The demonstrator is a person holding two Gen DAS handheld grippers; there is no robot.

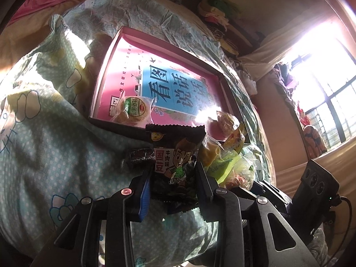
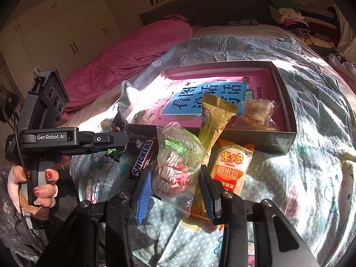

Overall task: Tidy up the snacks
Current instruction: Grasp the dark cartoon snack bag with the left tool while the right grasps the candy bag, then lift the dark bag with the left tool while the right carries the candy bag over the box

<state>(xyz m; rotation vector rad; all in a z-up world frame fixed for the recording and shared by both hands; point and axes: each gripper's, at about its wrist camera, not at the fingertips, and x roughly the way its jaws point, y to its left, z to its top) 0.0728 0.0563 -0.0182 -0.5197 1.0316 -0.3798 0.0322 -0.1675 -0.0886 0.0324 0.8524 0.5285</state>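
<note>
A dark box (image 1: 115, 124) with a pink printed bottom lies on the quilt; it also shows in the right wrist view (image 2: 278, 138). My left gripper (image 1: 172, 178) is shut on a black bean snack bag (image 1: 175, 162), held just before the box's near wall. My right gripper (image 2: 175, 184) is shut on a clear candy bag with green label (image 2: 175, 166). In the box lie a round cake pack (image 1: 133, 111) and a clear pastry pack (image 2: 255, 111). A Snickers bar (image 2: 142, 158), a gold wrapper (image 2: 213, 120) and an orange rice cracker pack (image 2: 233, 164) lie before the box.
The blue-green patterned quilt (image 1: 55, 155) is soft and uneven. A pink blanket (image 2: 124, 57) lies at the far left. Clothes are piled by the headboard (image 2: 289, 15). A bright window (image 1: 322, 89) is to the right. The left gripper's body (image 2: 57, 140) and hand show at left.
</note>
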